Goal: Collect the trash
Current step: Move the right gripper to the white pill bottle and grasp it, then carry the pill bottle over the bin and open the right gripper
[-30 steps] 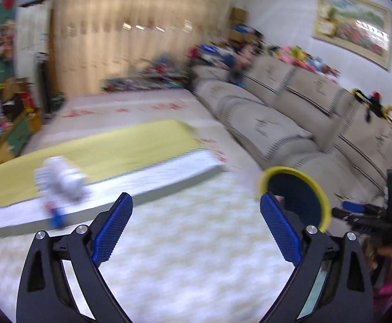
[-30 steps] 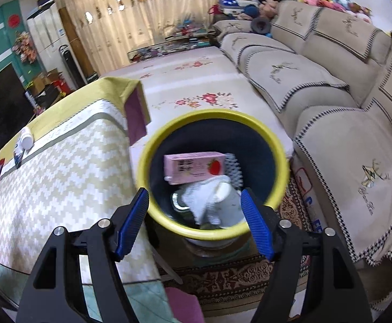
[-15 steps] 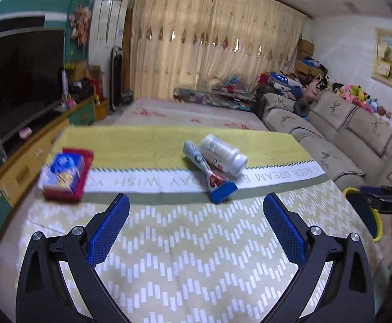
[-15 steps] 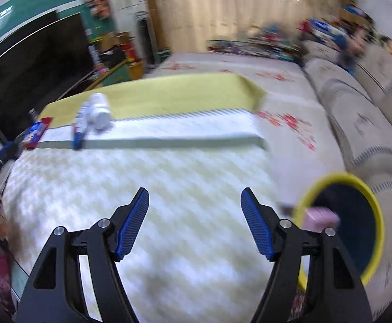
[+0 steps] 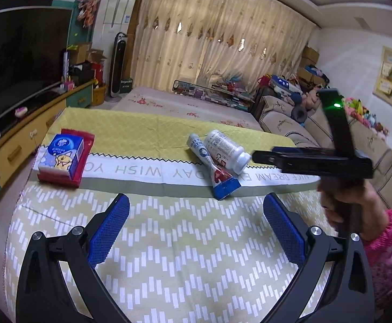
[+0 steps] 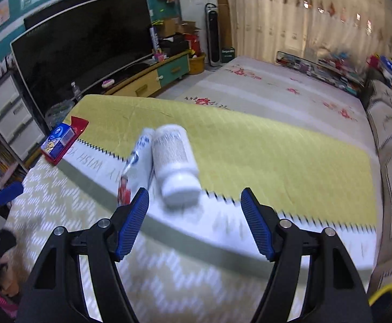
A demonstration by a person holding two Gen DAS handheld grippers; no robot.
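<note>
Swung from the bin, right claw point(image 6: 194, 216) nears white bottle point(image 6: 175, 162); both claws gape, empty.

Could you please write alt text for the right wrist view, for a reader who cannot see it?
The open, empty right hand-held gripper points at a white bottle lying on its side beside a squeezed tube on a yellow-and-white tablecloth. A small blue pack on a red wrapper lies at the far left edge.
</note>
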